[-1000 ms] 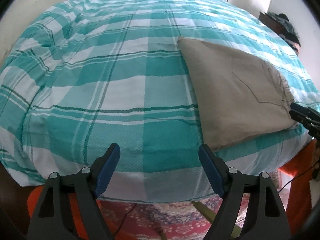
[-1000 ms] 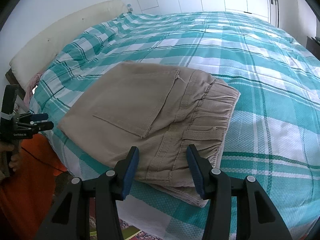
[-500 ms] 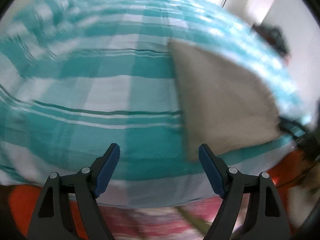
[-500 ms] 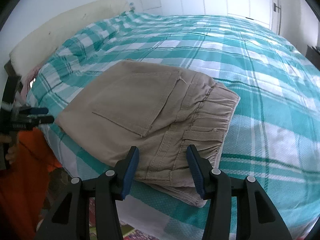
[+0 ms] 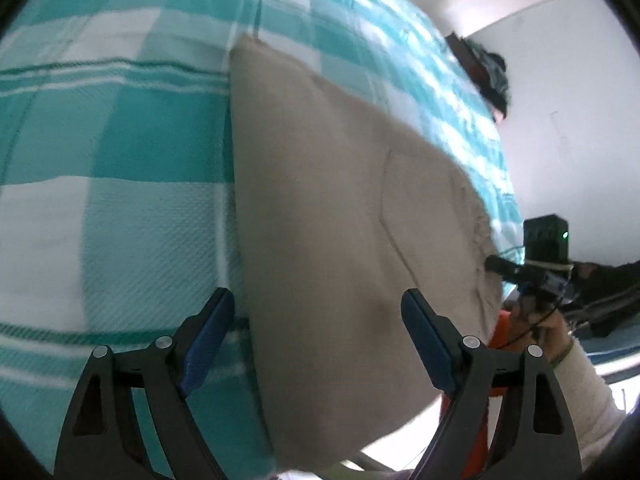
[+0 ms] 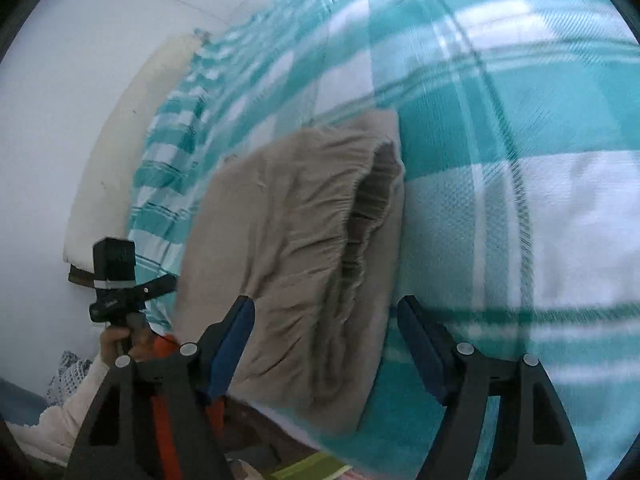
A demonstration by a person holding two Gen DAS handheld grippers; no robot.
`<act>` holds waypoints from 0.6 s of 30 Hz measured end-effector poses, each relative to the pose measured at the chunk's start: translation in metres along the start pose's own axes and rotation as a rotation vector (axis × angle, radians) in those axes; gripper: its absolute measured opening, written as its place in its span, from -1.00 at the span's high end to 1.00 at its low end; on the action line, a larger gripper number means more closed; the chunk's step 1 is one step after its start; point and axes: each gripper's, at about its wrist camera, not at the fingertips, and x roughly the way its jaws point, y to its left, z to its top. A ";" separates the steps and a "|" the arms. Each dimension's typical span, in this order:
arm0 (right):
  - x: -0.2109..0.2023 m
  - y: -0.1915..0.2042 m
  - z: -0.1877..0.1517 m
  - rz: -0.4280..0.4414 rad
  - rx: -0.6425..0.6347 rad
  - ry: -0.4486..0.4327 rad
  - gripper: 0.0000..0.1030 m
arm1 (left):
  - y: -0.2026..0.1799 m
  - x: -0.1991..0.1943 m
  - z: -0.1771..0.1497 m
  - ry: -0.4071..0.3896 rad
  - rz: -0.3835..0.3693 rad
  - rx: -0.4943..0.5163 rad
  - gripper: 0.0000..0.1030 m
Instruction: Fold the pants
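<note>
Folded beige pants (image 5: 340, 208) lie on a teal and white checked bedspread (image 5: 120, 140) near the bed's edge. In the left wrist view my left gripper (image 5: 316, 340) is open and empty, its blue-padded jaws spread on either side of the pants' near end. In the right wrist view the pants (image 6: 296, 232) show their gathered elastic waistband, and my right gripper (image 6: 326, 344) is open around that waistband end, holding nothing. Each gripper also shows from the other side: the right one (image 5: 504, 266) at the waistband and the left one (image 6: 132, 292).
The bed edge runs close below both grippers. A cream headboard cushion (image 6: 120, 140) lines the wall. Orange fabric (image 6: 164, 400) hangs below the bed edge. A dark heap (image 5: 488, 76) lies at the bed's far side by a white wall.
Both grippers have swung in close to the pants and tilted. The left moved right so the pants lie between its jaws. The right gripper's jaws have opened wider around the waistband.
</note>
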 end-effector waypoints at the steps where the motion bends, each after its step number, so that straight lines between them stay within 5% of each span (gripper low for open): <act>1: 0.005 -0.002 0.003 0.010 0.014 0.011 -0.45 | 0.000 0.004 0.001 0.006 -0.006 -0.005 -0.51; 3: 0.015 -0.006 0.011 0.075 0.050 0.028 -0.45 | 0.000 0.006 0.003 0.001 -0.019 -0.026 -0.25; 4: 0.020 -0.007 0.014 0.096 0.066 0.040 -0.45 | -0.002 0.003 0.004 -0.013 -0.005 -0.029 0.06; 7: 0.031 0.000 0.019 0.046 0.024 0.075 -0.03 | -0.011 -0.010 0.000 -0.055 0.011 -0.013 0.57; 13: 0.011 0.067 0.026 -0.047 -0.203 0.009 0.24 | -0.053 -0.040 0.020 -0.128 0.063 0.075 0.67; 18: -0.012 0.102 0.074 -0.018 -0.265 -0.089 0.24 | -0.050 -0.068 0.084 -0.237 0.024 0.073 0.67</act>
